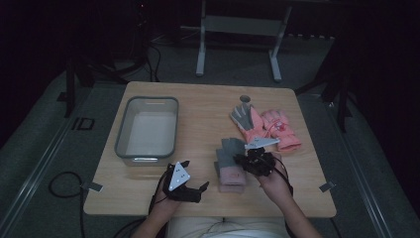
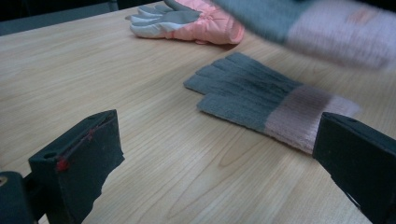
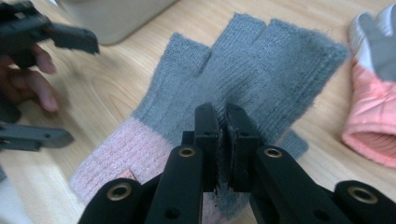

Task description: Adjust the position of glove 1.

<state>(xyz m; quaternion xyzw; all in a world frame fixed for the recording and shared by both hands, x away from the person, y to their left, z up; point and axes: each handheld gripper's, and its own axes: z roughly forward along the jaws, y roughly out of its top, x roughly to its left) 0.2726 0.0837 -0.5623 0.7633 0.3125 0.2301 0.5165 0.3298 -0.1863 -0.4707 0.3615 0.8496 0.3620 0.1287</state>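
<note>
Right gripper (image 3: 223, 122) fingers (image 3: 206, 135) clamped on a grey knitted fingerless glove with pink cuff (image 3: 243, 79), lifted just above its matching grey knit glove (image 2: 261, 100) lying flat on the light wooden desk (image 1: 208, 106). Left gripper (image 2: 215, 163) fingers (image 2: 81, 161) wide apart, empty, near the desk's front edge. Beyond: pink padded ski gloves (image 1: 265, 126), grey plastic bin (image 1: 147, 130).

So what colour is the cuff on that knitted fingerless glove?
Pale pink; the rest of the grey knitted fingerless glove is grey. Clearest in the left gripper view.
</note>
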